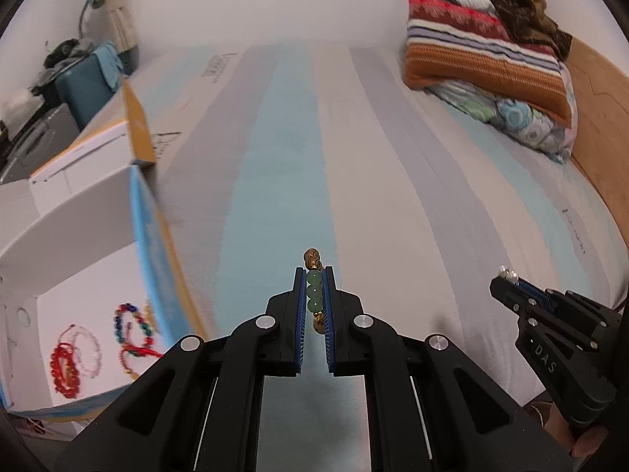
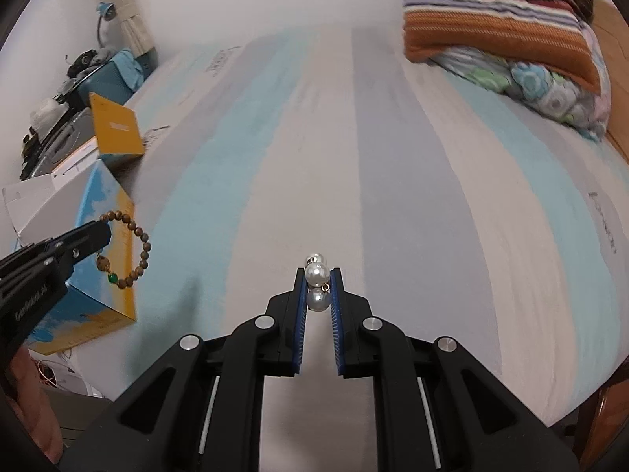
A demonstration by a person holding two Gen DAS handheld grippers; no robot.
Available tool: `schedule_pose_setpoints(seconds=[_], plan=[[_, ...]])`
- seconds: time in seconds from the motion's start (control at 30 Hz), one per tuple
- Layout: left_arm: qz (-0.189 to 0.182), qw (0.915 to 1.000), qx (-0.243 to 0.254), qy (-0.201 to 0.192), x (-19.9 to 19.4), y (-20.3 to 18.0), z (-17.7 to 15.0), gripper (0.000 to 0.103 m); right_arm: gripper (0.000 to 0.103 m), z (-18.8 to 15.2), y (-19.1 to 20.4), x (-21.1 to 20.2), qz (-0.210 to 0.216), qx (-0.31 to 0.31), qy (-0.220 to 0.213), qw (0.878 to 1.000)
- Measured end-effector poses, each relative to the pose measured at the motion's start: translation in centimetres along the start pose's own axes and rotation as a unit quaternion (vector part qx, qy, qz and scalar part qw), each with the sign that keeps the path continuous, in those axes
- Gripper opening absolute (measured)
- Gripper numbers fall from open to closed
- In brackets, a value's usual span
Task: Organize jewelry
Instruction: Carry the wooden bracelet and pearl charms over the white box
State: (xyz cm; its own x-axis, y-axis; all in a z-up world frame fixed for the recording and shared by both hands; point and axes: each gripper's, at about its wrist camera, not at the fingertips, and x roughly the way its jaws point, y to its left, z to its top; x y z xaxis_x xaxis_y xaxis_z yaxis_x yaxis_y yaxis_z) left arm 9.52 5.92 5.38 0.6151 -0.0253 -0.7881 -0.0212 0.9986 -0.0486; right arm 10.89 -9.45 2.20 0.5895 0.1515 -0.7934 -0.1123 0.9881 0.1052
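My left gripper point(image 1: 314, 275) is shut on a bead bracelet point(image 1: 314, 295): green beads sit between its blue pads, brown ones poke out beyond the tips. In the right wrist view that bracelet point(image 2: 135, 253) hangs as a ring of brown wooden beads from the left gripper point(image 2: 103, 236), beside the box. My right gripper point(image 2: 317, 275) is shut on a pearl piece point(image 2: 317, 275) with small gold loops; its pearls point(image 1: 508, 274) show at the tip of the right gripper point(image 1: 507, 280) in the left wrist view. Both grippers hang above the striped bed.
An open white box point(image 1: 74, 271) with a blue and yellow flap lies at the left and holds several bead bracelets point(image 1: 129, 324). The striped bed sheet point(image 1: 354, 157) spreads ahead. Folded blankets and a pillow point(image 1: 487, 59) are stacked at the far right. Cluttered furniture stands far left.
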Motion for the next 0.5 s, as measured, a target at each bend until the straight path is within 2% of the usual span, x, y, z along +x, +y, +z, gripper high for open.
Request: schedule_pose_setpoints(seconds=[0.5], plan=[[0.04,0.9958,-0.069,-0.047,-7.0,10.2,-0.9,0.007,0.011,2.8,13.3,-2.0,0.047,-0.083,-0.033,0.995]])
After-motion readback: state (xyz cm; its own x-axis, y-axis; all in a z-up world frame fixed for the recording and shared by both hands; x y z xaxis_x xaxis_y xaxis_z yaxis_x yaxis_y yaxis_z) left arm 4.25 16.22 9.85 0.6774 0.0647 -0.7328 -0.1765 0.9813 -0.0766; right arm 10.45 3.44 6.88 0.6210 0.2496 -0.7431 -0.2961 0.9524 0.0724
